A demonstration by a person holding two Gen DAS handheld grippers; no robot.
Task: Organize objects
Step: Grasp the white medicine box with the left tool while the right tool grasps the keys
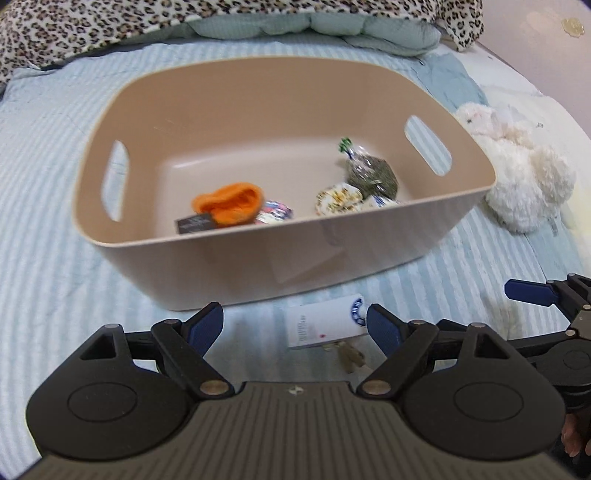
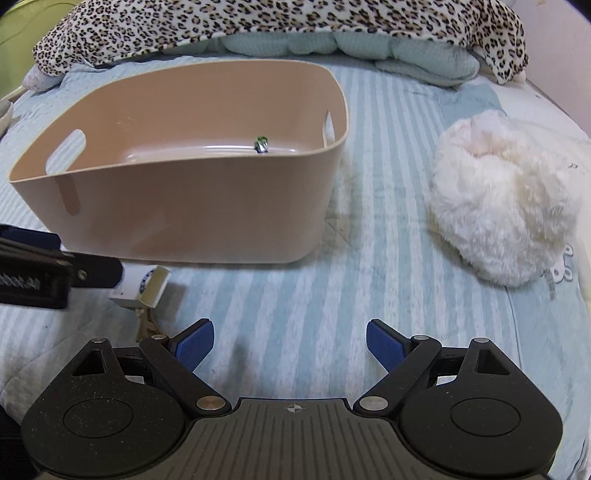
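Note:
A tan plastic bin (image 1: 369,240) stands on the striped bed; it also shows in the right wrist view (image 2: 184,221). Inside lie an orange knit item (image 1: 231,203), a clear bag of green stuff (image 1: 369,173) and several small wrapped packets (image 1: 338,199). A small white box (image 1: 325,326) lies on the bed in front of the bin, with keys (image 1: 351,356) beside it; the box also shows in the right wrist view (image 2: 142,286). My left gripper (image 1: 295,328) is open and empty, its fingers on either side of the box. My right gripper (image 2: 290,347) is open and empty over bare bedding.
A white plush toy (image 2: 502,206) lies right of the bin, also in the left wrist view (image 1: 517,177). A leopard-print blanket (image 2: 295,22) and pale green pillows (image 2: 406,55) are bunched behind the bin. The right gripper shows at the left wrist view's right edge (image 1: 554,314).

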